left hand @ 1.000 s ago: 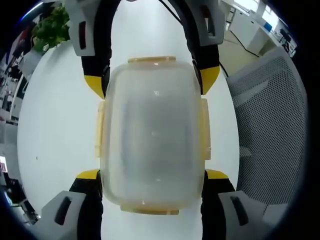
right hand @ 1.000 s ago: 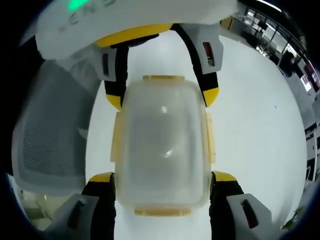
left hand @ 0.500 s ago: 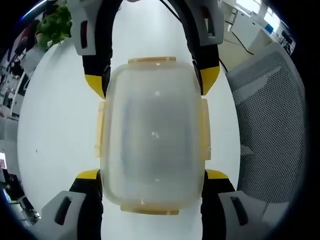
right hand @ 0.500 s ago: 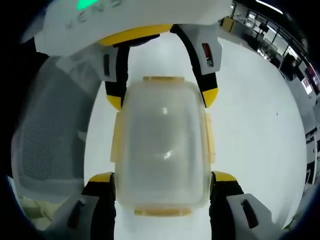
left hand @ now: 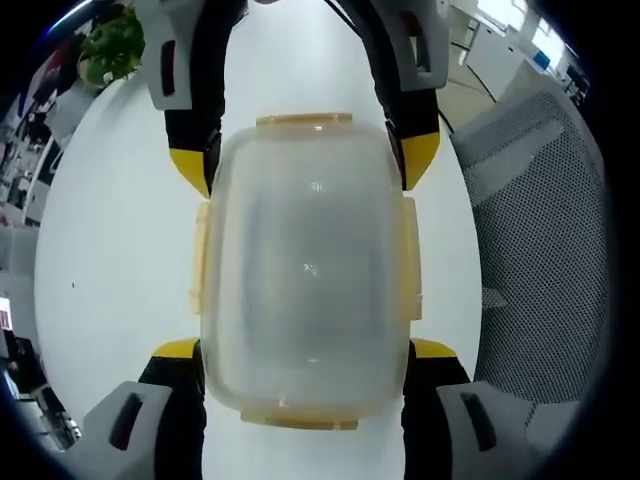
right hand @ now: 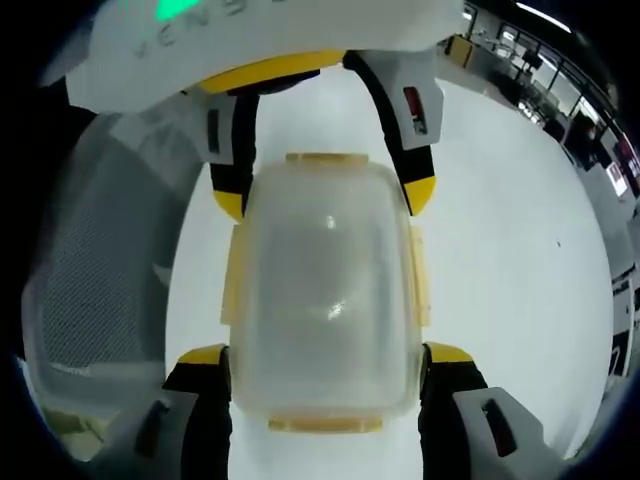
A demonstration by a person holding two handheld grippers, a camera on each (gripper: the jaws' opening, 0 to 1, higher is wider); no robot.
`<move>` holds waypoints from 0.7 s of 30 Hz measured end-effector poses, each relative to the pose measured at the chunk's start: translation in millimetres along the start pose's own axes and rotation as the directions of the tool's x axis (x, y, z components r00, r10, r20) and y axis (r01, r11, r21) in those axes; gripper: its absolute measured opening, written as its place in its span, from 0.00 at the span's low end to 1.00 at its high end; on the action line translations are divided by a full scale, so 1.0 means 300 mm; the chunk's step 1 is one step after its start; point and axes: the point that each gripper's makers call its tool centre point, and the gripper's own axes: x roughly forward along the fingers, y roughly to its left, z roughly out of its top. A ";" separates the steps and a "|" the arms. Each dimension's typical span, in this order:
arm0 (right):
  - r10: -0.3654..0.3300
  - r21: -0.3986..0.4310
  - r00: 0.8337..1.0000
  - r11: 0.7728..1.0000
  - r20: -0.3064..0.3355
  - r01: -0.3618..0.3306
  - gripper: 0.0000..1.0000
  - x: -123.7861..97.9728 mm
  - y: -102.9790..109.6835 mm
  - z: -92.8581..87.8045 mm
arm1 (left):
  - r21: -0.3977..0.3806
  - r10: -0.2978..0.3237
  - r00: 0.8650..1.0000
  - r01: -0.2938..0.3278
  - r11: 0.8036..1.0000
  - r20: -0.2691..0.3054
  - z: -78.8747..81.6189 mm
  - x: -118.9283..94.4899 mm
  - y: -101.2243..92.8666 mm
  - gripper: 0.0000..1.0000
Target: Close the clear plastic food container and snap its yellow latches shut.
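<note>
Container point(left hand: 305, 270) is sitting lidded between both grippers' yellow-tipped jaws; left gripper point(left hand: 305, 350) and right gripper point(right hand: 325, 355) are each clamping opposite ends. Yellow latches point(right hand: 233, 275) are lying along the sides; latching step is apparently pending, needing one gripper freed to press them

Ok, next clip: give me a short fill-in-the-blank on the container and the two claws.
1. The clear container sits on a ____ table.
2. Its latches are coloured ____.
3. The left claw and right claw grip the container from ____ ends.
4. Beside the table stands a mesh-backed ____.

Missing words: white; yellow; opposite; chair
</note>
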 end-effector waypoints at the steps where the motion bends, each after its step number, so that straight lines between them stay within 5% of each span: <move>1: 0.001 -0.001 1.000 1.000 0.000 -0.001 0.77 0.001 0.000 0.003 | -0.002 0.000 1.000 0.000 1.000 0.002 -0.005 -0.002 -0.001 0.81; 21: 0.004 -0.013 1.000 1.000 0.013 -0.004 0.77 0.046 -0.008 0.108 | -0.020 0.003 1.000 -0.003 1.000 0.001 -0.116 -0.023 0.002 0.81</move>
